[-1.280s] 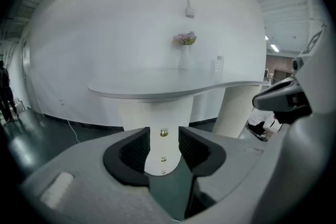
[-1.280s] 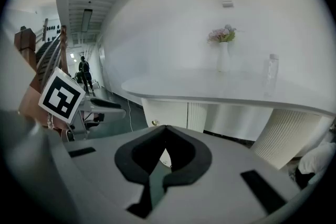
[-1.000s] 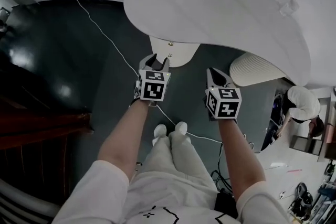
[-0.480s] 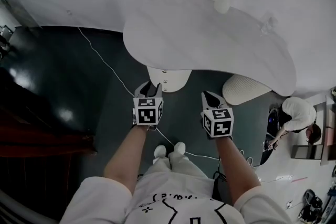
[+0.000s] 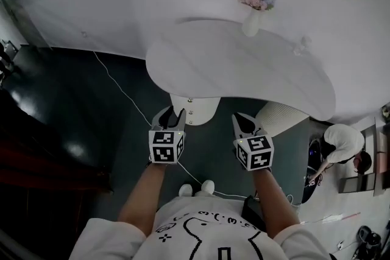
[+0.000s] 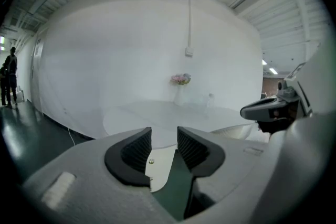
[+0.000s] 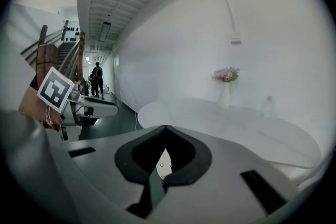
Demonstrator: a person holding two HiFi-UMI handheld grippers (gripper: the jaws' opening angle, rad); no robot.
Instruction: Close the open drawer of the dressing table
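As seen from the head view, open drawer (image 5: 194,108) jutting from under the tabletop (image 5: 244,64), front lying left to right, just ahead of left gripper (image 5: 172,114), farther from right gripper (image 5: 242,122). Left fingers (image 6: 137,149) spread, empty; right fingers (image 7: 184,152) pressed together. Shows framed between the fingers only in both gripper views.

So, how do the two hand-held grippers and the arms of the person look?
The left gripper and the right gripper both have a pale grey plastic body, black ribbed pads and a white cube with black square markers. The arms are bare below the short white sleeves of a white T-shirt with a black line drawing.
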